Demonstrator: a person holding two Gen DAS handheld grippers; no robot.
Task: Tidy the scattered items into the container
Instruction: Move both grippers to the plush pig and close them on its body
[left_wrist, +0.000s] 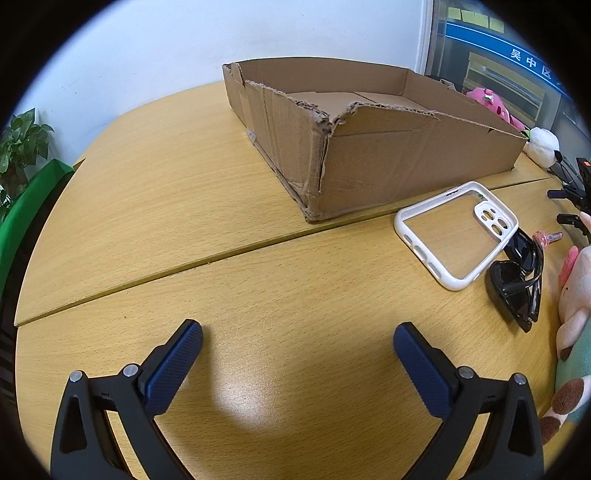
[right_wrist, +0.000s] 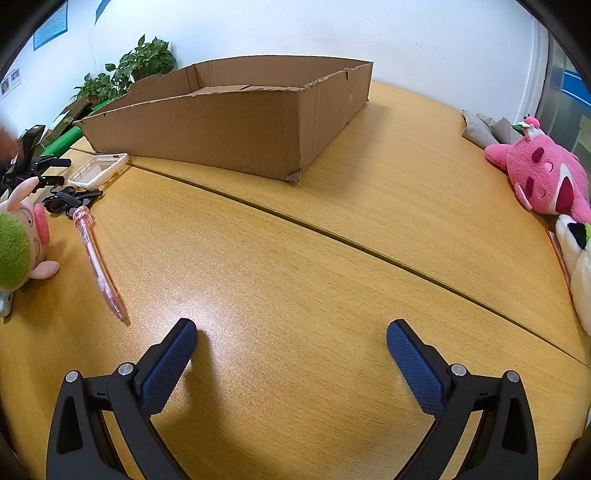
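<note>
Scattered items lie ahead and to the right of the left gripper (left_wrist: 298, 334), grouped near the front corner of the cardboard box (left_wrist: 373, 147): a white-framed phone case (left_wrist: 456, 232) lying flat, black sunglasses (left_wrist: 517, 280) touching its right edge, and a pink pen (left_wrist: 546, 235) just beyond them. From the right gripper (right_wrist: 291, 332) the same group sits to the far left, the pen (right_wrist: 98, 266) nearest, its tip pointing toward that gripper, with the sunglasses (right_wrist: 68, 199) and the case (right_wrist: 98, 171) behind it, the case close to the box wall (right_wrist: 207, 129).

Both grippers stand released, blue pads wide apart over bare wooden table (left_wrist: 221, 229), holding nothing. Open tabletop spreads between each gripper and the box; a curved seam crosses the surface ahead of both. A soft toy with a pink ear (left_wrist: 576, 295) crowds the right margin of the left view; the same toy, with a green patch (right_wrist: 22, 243), bounds the left side of the right view. A pink plush (right_wrist: 543, 177) and a white plush (right_wrist: 576, 266) border the table's right edge.

The box is low, open-topped, with torn, ragged upper edges and a split near corner. Its visible floor shows only flat cardboard; the near portion of the interior is hidden by the walls.
</note>
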